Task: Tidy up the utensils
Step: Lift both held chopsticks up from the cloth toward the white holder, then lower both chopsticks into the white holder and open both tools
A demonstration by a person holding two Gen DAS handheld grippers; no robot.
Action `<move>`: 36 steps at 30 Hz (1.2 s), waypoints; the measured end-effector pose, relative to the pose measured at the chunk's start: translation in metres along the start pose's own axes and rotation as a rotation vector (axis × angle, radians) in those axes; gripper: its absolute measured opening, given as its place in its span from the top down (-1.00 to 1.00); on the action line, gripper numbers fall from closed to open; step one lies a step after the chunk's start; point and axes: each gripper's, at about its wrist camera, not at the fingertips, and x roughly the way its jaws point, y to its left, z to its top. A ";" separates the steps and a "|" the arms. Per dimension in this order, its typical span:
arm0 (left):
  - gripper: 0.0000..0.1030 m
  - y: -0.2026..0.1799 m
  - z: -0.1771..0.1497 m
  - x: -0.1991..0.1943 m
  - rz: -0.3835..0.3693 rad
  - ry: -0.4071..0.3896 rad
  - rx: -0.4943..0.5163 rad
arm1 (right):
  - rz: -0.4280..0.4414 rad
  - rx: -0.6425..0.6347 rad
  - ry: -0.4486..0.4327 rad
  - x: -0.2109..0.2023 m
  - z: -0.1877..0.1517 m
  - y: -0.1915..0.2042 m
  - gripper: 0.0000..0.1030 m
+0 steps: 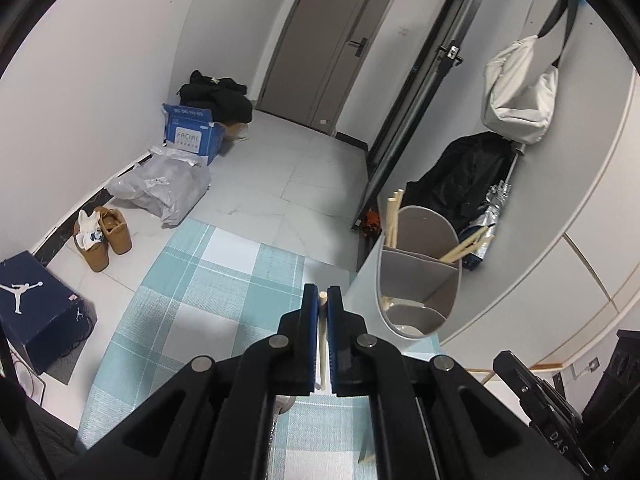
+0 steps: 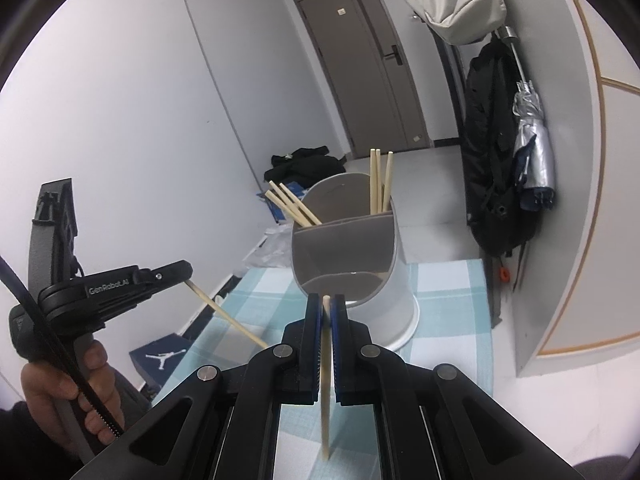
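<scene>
Left tongs (image 1: 322, 300) and right tongs (image 2: 327, 304) each pinch a chopstick (image 2: 326, 360) near the holder (image 2: 360, 248); a loose, tilted chopstick might miss its compartment.

Pale chopsticks (image 2: 297, 209) lean in divided white holder (image 2: 394, 280).

Legible markings:
- "GenRobot.AI", white, on the left gripper (image 2: 188, 271), left of the right gripper's fingers.
- "FACIAL" on blue carton (image 1: 192, 136), far beyond and left of the fingers.
- Jumping-man logo, no words, on navy shoebox (image 1: 28, 300).
- "DAS" on black part (image 1: 558, 442), right of the fingers.
</scene>
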 end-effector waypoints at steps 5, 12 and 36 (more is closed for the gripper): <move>0.98 -0.007 0.000 -0.006 -0.015 0.009 0.040 | -0.028 -0.026 -0.005 -0.006 -0.001 0.008 0.92; 0.98 -0.028 -0.006 -0.020 -0.001 0.003 0.179 | -0.040 -0.040 -0.029 -0.019 0.001 0.014 0.93; 0.99 -0.062 0.026 -0.060 -0.174 0.025 0.207 | -0.019 -0.009 -0.123 -0.050 0.054 0.014 0.93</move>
